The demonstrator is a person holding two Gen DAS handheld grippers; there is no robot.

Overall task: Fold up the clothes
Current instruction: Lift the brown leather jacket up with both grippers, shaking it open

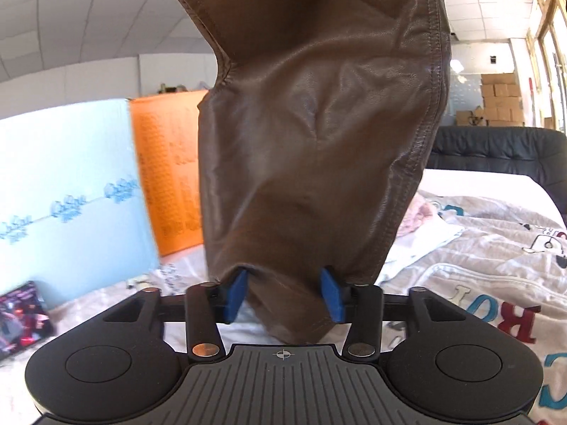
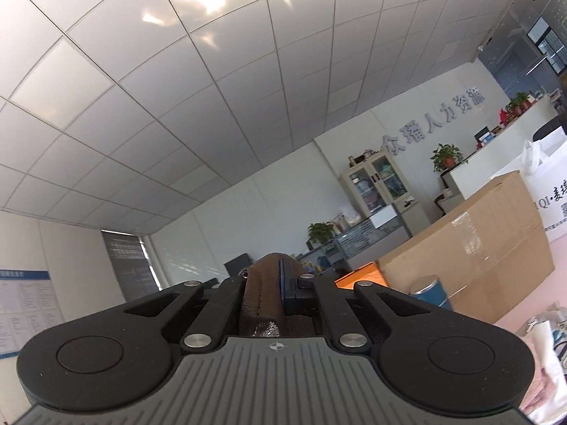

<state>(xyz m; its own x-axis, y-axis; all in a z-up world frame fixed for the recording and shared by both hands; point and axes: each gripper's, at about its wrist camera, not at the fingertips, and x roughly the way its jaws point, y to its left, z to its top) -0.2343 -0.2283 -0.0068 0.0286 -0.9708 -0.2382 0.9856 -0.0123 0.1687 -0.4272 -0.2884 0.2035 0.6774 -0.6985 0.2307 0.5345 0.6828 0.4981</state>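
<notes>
Overhead, a brown leather garment (image 1: 308, 134) hangs down through the middle of the left wrist view, its stitched seams running along both sides and its lower end dropping between the 2 blue pads (image 1: 236, 295) of the left gripper (image 1: 285, 295). The jaws stand wide apart, with the leather's hem lying loose in the gap and neither pad pressing it. Under the garment is a bed (image 1: 471, 186) with a white sheet; toward its left edge lie a dark printed box (image 1: 21, 318), a pale blue panel (image 1: 67, 191) and an orange panel (image 1: 166, 173) standing side by side behind it. On the right part of the bed a white printed sweatshirt (image 1: 489, 283) with red and blue letters is spread out crumpled, and the black padded headboard (image 1: 496, 148) rises at the far right edge, with stacked cardboard boxes (image 1: 499, 99) beyond it. In the right wrist view the right gripper (image 2: 271, 283) points up toward a tiled ceiling (image 2: 177, 88); its jaws are drawn close and clamp a thick fold of the same brown leather, which bulges up between them against 1 blue pad. To the right stand a glass-door cabinet (image 2: 381, 184), a large taped cardboard box (image 2: 471, 244) and a white shopping bag (image 2: 547, 191).
</notes>
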